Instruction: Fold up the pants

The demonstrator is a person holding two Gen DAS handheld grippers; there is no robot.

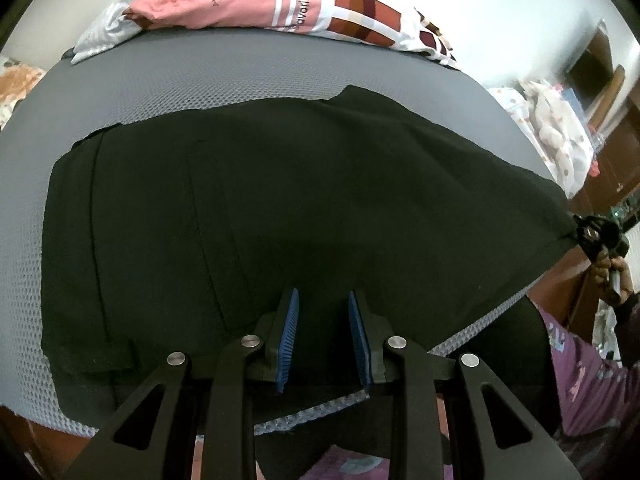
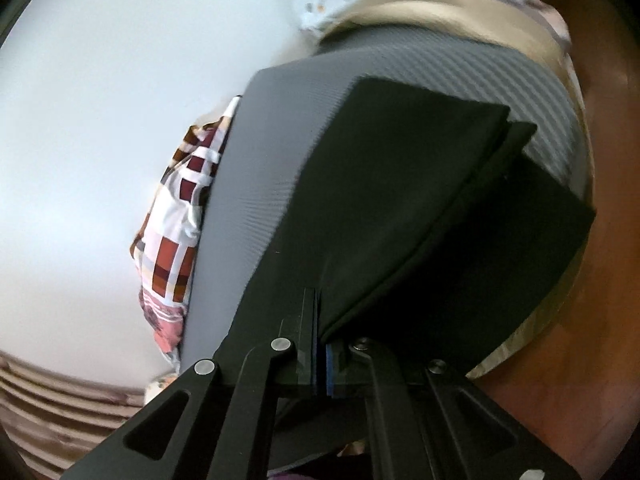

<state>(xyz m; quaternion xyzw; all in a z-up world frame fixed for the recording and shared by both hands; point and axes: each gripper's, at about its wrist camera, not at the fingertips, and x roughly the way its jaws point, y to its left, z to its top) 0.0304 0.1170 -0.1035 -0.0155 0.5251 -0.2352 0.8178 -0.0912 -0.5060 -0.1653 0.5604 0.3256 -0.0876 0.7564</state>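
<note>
Black pants [image 1: 280, 208] lie spread across a grey mesh mattress [image 1: 224, 76]. My left gripper [image 1: 323, 296] is open, its blue pads just above the near edge of the pants, holding nothing. My right gripper [image 2: 320, 308] is shut on an edge of the pants [image 2: 420, 200] and lifts that end off the mattress [image 2: 440, 68]; the cloth hangs taut from it. In the left wrist view the right gripper [image 1: 588, 236] shows at the far right, pinching the pants' corner.
A pink and checked pile of bedding [image 1: 288, 4] lies at the far edge of the mattress, also in the right wrist view [image 2: 176, 240]. Dotted white cloth [image 1: 560, 132] and brown wooden furniture [image 1: 608, 152] stand to the right. The person's purple sleeve [image 1: 592, 376] is at lower right.
</note>
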